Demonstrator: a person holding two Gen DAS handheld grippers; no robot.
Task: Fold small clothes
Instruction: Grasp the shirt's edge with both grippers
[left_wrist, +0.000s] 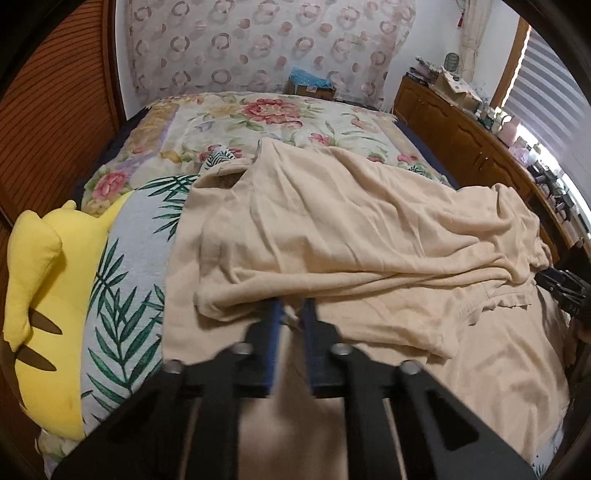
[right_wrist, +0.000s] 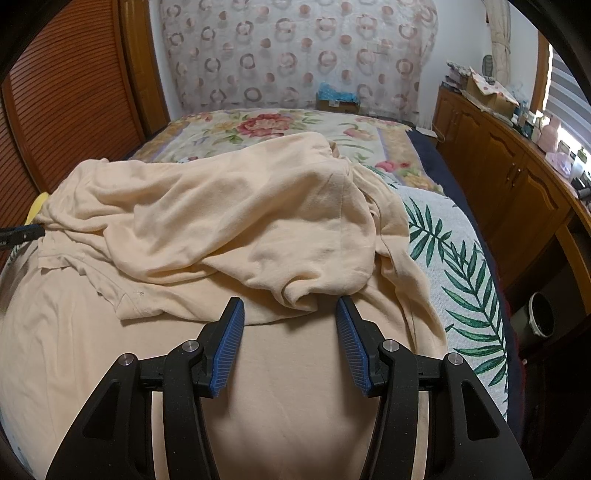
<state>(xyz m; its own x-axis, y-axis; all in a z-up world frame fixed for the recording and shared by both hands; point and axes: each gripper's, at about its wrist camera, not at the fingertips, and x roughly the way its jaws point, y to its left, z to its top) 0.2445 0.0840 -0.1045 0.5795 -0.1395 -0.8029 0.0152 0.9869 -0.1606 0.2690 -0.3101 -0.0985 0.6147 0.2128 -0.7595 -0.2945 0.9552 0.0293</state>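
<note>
One big peach shirt (left_wrist: 332, 221) lies on one bed (left_wrist: 258, 118). One yellow plush toy (left_wrist: 44, 295) sits at the bed's left edge. Two grippers: left gripper (left_wrist: 293, 310), right gripper (right_wrist: 290, 306).

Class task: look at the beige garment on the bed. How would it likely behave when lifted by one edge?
The beige garment lies creased and bunched, so it is probably floppy and would drape. It looks like thin knit, likely light. Its layers overlap, so they may drag along.

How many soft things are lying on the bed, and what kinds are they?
Peach cotton shirt: 1
Yellow plush toy: 1
White blanket with green leaf print: 1
Cream floral bedspread: 1
Total: 4
</note>
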